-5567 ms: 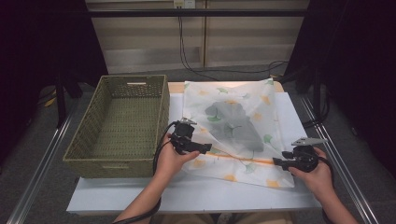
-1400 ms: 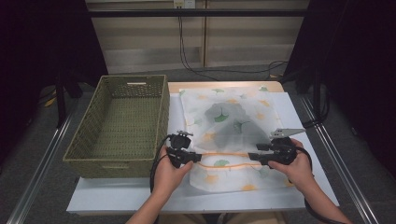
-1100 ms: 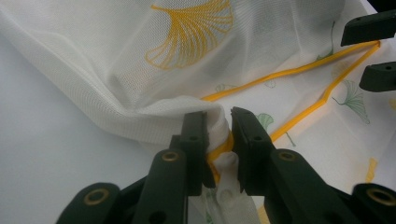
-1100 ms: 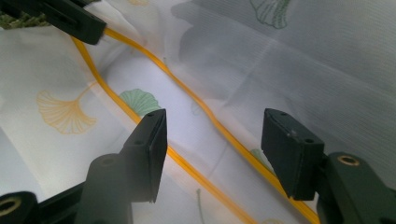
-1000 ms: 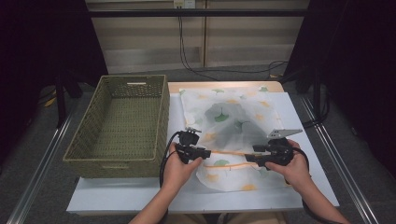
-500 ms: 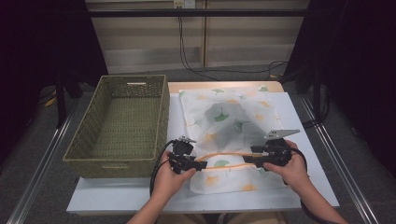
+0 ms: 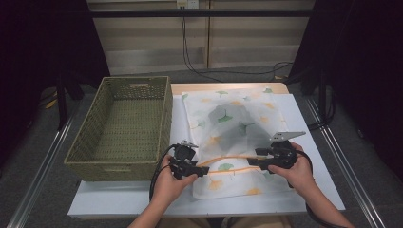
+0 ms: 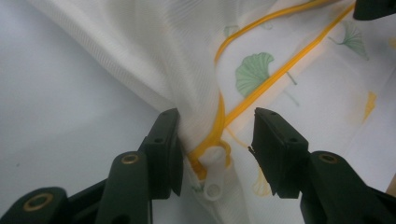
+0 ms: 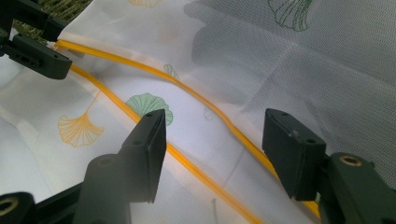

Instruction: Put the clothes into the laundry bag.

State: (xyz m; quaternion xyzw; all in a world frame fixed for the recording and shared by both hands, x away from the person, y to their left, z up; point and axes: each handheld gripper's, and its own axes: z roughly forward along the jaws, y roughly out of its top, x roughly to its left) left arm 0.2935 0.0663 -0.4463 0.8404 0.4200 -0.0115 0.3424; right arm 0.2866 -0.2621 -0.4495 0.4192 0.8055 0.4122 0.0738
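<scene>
Mesh laundry bag (image 7: 235, 142) is lying flat on the white worktop (image 7: 119, 202), just right of the green wicker basket (image 7: 123, 126), with something dark grey (image 7: 233, 128) showing through the mesh in its upper half. It's white with green and yellow ginkgo leaves printed on it, and the yellow zipper (image 7: 233, 161) runs across its near end, partly opened, so I see two yellow lines bowing apart in the middle. My left gripper (image 7: 202, 170) sits at the bag's left edge, right where the zipper ends. In the left gripper view its fingers (image 8: 168, 149) have just been opening, and now they stand apart on either side of the white zipper pull (image 8: 215, 179) and the bunched fabric there; the left finger is brushing the mesh, the right finger is clear of it, so I'd call that not gripping anything. My right gripper (image 7: 254, 160) is over at the right part of the zipper, pointing toward the left one. In the right gripper view its fingers (image 9: 147, 154) are spread wide with both yellow zipper lines (image 9: 187, 158) passing between them, and the pads aren't pressing on the fabric as far as I can see. The tip of the left gripper (image 9: 32, 51) shows at the far end of the zipper in that same view. Both hands (image 7: 173, 183) rest low over the near edge of the worktop.
</scene>
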